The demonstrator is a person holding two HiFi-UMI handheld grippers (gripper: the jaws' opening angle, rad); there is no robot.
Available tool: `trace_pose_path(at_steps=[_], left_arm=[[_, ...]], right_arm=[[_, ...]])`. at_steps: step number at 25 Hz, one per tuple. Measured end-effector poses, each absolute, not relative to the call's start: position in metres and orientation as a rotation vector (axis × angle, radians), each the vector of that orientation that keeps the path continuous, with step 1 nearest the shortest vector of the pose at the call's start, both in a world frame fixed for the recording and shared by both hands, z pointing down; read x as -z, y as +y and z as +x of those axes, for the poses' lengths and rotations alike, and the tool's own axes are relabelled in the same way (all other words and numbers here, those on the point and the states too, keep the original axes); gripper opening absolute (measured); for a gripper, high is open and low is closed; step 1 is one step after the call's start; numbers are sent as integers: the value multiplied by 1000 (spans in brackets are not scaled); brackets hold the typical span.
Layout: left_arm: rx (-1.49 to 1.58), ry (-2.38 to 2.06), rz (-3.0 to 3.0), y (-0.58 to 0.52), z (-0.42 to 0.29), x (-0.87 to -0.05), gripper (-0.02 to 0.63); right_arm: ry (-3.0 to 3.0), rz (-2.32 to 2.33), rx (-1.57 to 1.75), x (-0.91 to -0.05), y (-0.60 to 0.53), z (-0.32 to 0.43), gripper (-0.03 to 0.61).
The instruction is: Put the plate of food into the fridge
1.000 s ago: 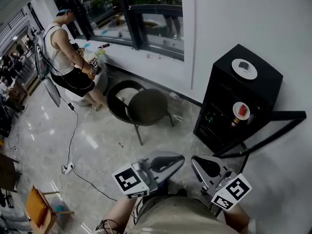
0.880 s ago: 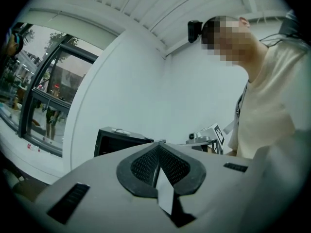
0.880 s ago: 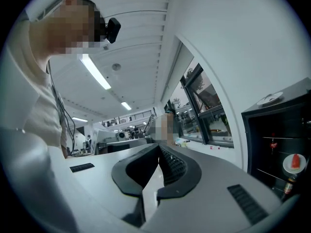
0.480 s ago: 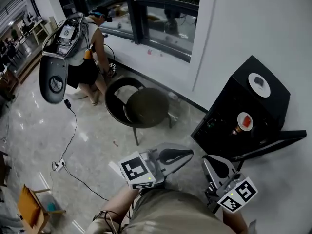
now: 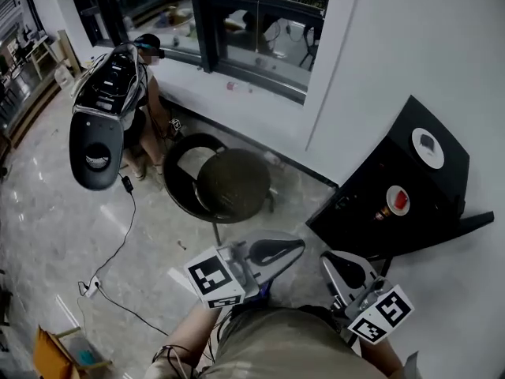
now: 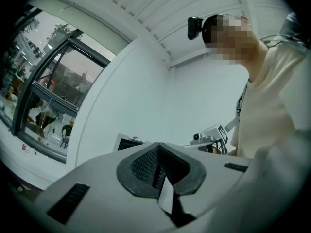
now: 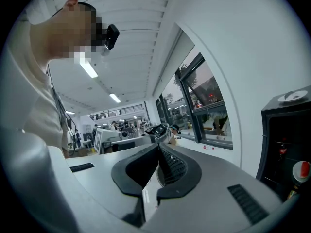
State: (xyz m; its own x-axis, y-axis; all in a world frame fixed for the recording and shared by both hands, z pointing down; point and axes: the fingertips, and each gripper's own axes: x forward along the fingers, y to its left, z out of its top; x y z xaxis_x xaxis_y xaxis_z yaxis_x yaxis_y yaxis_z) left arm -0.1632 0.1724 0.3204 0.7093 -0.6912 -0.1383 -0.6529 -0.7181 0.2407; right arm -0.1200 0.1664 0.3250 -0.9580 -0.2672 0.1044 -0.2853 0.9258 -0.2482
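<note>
The left gripper (image 5: 300,248) and the right gripper (image 5: 324,257) are held fully closed, nothing between the jaws; a plate of food (image 5: 427,146) is seen on top of the black fridge (image 5: 355,219)

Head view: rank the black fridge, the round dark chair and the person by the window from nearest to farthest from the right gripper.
1. Black fridge, just ahead of the right gripper, on the right.
2. Round dark chair, mid-floor, centre.
3. Person by the window, far left.
</note>
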Motion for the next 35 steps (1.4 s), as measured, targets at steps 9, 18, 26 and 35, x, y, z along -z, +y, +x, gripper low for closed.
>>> trace_pose_path(at_steps=[9,18,26,35], left_arm=[[313,-1074,2735,152,-176,-323,9],[246,-1122,2739,108,-158,-319,9],[182,-1071,2754,48,-96,-313,9],[130,-1070,2764,-5,-38,-293,9]], right_arm=[[-3005,436,-422,-330,140,-136,22],[-3034,404,-408,-328,92,-119,23],[-3025,453,-447,-327,33,-55,23],[-3043,452,-459,-311,-16,6,23]])
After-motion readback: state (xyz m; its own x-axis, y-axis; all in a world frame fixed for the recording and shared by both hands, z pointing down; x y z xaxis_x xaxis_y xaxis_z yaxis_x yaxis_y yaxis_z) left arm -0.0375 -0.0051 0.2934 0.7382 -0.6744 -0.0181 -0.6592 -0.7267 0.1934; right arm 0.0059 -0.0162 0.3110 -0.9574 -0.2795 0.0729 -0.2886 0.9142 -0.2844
